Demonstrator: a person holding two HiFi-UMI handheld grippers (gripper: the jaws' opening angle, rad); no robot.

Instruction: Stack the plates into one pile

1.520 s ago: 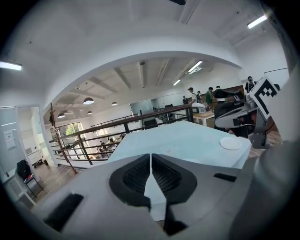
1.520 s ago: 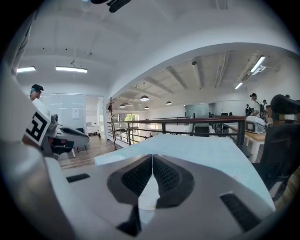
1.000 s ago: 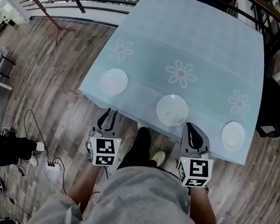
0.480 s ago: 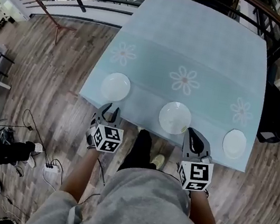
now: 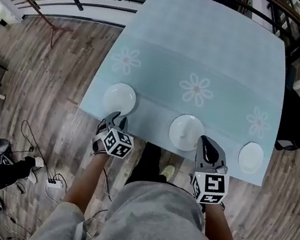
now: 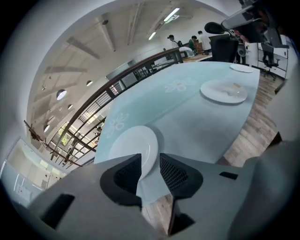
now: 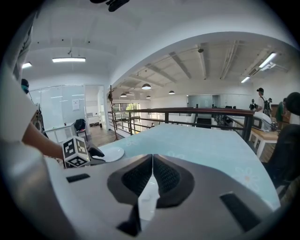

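**A:** The left gripper [image 6: 150, 157] has just spread its jaws. The left plate's [image 6: 131, 147] rim sits between them, not pinched yet!

**B:** A second ago it hung off the table's [image 5: 208, 52] edge; now it's down at that plate. And the right gripper [image 7: 152, 157]?

**A:** Jaws together, empty, barely shifted, tip by the middle plate [image 5: 185, 131].

**B:** All three plates lie apart along the near edge, the right plate [image 5: 251, 157] untouched. The first pickup looks close.
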